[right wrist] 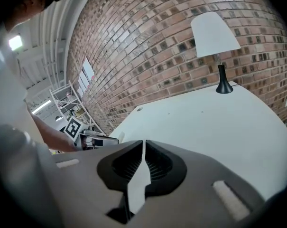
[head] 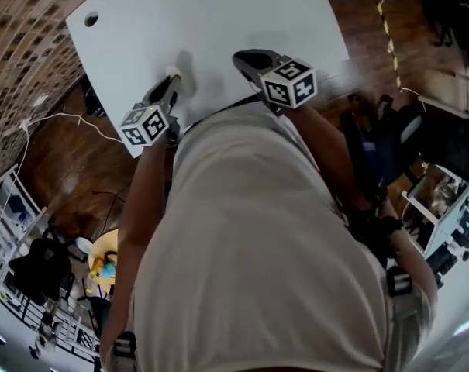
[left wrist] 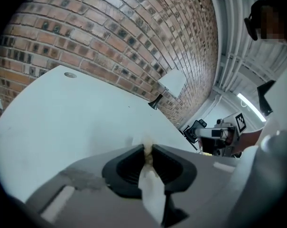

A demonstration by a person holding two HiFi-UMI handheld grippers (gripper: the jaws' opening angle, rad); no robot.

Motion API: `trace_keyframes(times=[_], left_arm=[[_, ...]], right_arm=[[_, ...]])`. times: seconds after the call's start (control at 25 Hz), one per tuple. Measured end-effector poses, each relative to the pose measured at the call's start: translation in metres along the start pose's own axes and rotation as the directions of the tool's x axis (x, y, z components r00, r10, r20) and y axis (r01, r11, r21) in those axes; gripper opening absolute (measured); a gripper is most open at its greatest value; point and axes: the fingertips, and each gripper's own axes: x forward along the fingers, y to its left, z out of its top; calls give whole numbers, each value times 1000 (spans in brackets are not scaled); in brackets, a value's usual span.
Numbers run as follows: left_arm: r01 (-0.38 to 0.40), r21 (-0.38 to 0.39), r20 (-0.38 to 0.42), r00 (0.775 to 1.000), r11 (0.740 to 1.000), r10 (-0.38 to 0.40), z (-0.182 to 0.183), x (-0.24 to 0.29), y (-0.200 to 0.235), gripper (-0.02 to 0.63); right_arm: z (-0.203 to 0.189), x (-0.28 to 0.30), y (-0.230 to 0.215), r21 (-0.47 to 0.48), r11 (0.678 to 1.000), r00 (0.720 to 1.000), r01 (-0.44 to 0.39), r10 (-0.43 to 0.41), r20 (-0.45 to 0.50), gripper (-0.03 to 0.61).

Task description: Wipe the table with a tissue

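The white table point(head: 218, 22) fills the top of the head view. My left gripper point(head: 174, 81) hovers over its near left part, shut on a small crumpled cream tissue point(left wrist: 147, 152) that pokes out between the jaw tips point(left wrist: 148, 148). The tissue point(head: 173, 73) shows as a pale bit at that gripper's tip. My right gripper point(head: 242, 57) hangs over the table's near middle, to the right of the left one. In the right gripper view its jaws point(right wrist: 143, 144) stand shut with nothing between them. Each gripper view shows the other gripper off to the side.
A table lamp with a white shade point(right wrist: 214, 37) stands at the table's far edge by the brick wall point(left wrist: 110, 27). A round cable hole point(head: 91, 19) sits near the far left corner. Wooden floor, cables and shelving surround the table.
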Motion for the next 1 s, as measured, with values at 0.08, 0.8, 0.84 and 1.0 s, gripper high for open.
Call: trace_keyframes(times=[0.08, 0.8, 0.84, 1.0], left_arm=[[-13, -21, 17, 1000, 1000, 13, -5, -10, 9, 63], [-79, -83, 38, 996, 993, 83, 4, 45, -25, 61], [-81, -60, 44, 995, 995, 84, 8, 51, -28, 61], [-126, 47, 21, 992, 991, 126, 28, 80, -30, 61]], right_arm=[[0, 6, 8, -15, 1000, 1000, -22, 22, -6, 25], [9, -14, -55, -21, 994, 994, -104, 103, -31, 25], [12, -14, -62, -17, 994, 994, -110, 109, -30, 25], [18, -20, -89, 1, 991, 990, -136, 136, -37, 25]])
